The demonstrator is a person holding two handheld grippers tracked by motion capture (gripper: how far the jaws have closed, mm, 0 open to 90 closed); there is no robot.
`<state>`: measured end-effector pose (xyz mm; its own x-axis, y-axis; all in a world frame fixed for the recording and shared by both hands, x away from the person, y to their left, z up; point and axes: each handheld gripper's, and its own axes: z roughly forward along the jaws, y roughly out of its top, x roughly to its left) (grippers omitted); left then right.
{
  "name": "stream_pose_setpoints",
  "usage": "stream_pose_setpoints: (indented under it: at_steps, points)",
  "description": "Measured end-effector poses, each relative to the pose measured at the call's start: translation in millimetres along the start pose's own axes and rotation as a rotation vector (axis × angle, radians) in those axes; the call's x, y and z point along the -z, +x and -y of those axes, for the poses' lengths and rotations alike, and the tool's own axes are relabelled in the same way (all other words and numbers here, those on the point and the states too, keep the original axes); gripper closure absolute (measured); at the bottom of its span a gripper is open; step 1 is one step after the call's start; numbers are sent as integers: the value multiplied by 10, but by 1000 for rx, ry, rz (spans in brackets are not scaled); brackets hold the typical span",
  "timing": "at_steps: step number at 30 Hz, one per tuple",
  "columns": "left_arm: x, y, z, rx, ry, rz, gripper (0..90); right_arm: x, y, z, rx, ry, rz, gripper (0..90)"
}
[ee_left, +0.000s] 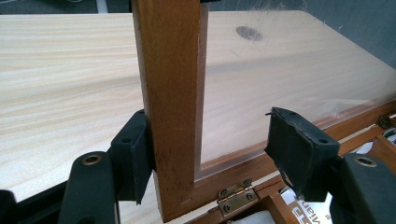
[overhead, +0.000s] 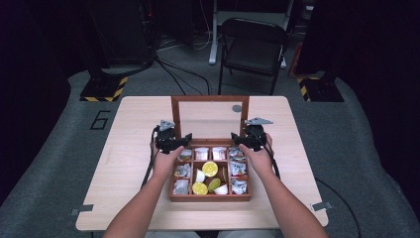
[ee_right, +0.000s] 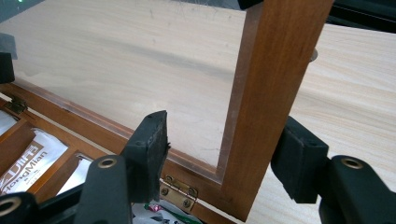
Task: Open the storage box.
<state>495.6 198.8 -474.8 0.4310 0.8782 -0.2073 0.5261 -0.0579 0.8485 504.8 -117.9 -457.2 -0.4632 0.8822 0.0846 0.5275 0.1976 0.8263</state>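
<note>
Both forearms extend from the near edge toward the far side, roughly parallel. The left hand (overhead: 166, 161) holds the left gripper (overhead: 174, 140), jaws spread wide. The right hand (overhead: 258, 159) holds the right gripper (overhead: 243, 139), jaws likewise parted, level with the left.

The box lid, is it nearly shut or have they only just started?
Only just starting, it seems. The lid stands upright and wide open, so the packets in the box are uncovered. In hand: the left gripper and right gripper each straddle a side rail of the lid with jaws open, not clamped. Left, probably: grip and swing it down.
</note>
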Motion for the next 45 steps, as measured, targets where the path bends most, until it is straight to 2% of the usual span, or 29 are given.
stream_pose_setpoints:
  at_steps: [8,15,18,21,26,32,42,45]
  points:
    - [-19,7,4,13,-12,2,352,-20,-12,14,-5,-3,-6,398]
    - [-67,26,-7,21,5,6,345,-48,-33,12,-22,12,-4,391]
    - [-94,34,-11,9,14,1,334,-71,-37,4,-27,20,-3,382]
    - [-109,50,-19,22,24,8,335,-90,-45,-2,-44,30,-8,380]
    - [-131,84,-31,31,41,23,334,-123,-70,-24,-45,47,-13,374]
    - [-152,120,-26,48,47,38,336,-164,-102,-31,-84,53,-36,369]
    - [-160,162,-25,65,60,46,333,-213,-122,-73,-79,89,-45,364]
    - [-174,177,-21,74,60,52,331,-226,-123,-68,-101,88,-47,361]
